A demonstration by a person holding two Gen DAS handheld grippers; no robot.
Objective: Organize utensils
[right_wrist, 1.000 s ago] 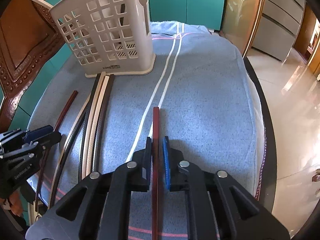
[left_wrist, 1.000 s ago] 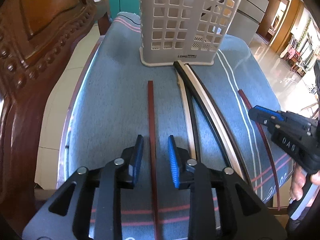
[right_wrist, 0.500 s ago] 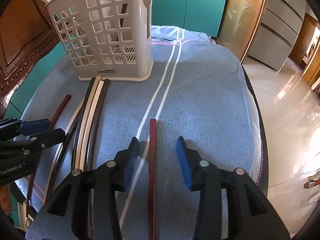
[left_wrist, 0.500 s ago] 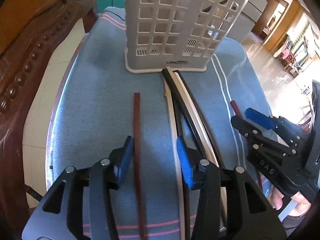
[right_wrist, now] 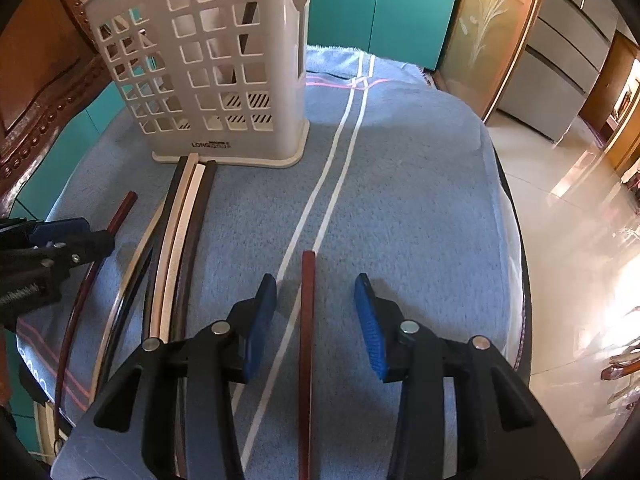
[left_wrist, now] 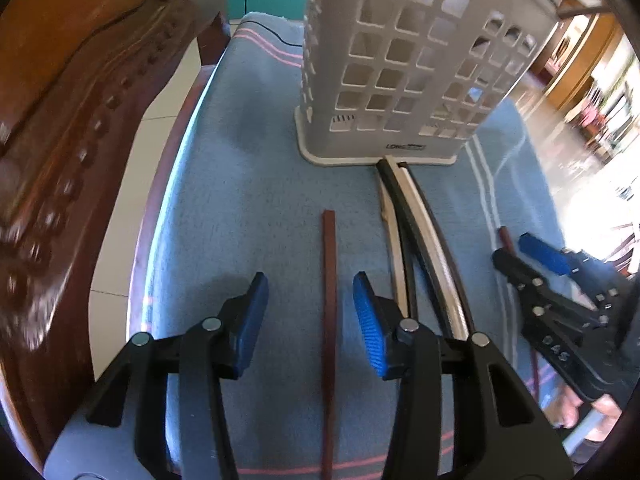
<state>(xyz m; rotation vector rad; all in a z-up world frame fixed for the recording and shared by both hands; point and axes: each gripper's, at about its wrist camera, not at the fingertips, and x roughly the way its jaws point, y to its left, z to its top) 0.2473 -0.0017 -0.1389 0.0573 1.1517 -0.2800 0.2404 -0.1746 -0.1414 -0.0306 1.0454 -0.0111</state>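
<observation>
A white lattice utensil holder [left_wrist: 404, 76] [right_wrist: 208, 68] stands upright on a blue towel [left_wrist: 248, 208] [right_wrist: 400, 184]. A dark red chopstick [left_wrist: 329, 320] lies flat between the jaws of my open left gripper [left_wrist: 310, 312]. Another dark red chopstick [right_wrist: 307, 344] lies flat between the jaws of my open right gripper [right_wrist: 316, 314]. A bundle of black, cream and brown chopsticks [left_wrist: 412, 236] [right_wrist: 180, 248] lies between the two, its tips touching the holder's base. Some sticks stand inside the holder.
A carved wooden chair back [left_wrist: 68, 128] rises at the left of the table. The right gripper also shows at the right edge of the left wrist view [left_wrist: 532, 256]. The table's rim [right_wrist: 516, 248] drops to a tiled floor. Teal cabinets [right_wrist: 380, 4] stand behind.
Both grippers have opened wide and let go of their dark red chopsticks, which now lie on the towel. The left gripper has moved closer to the holder.
</observation>
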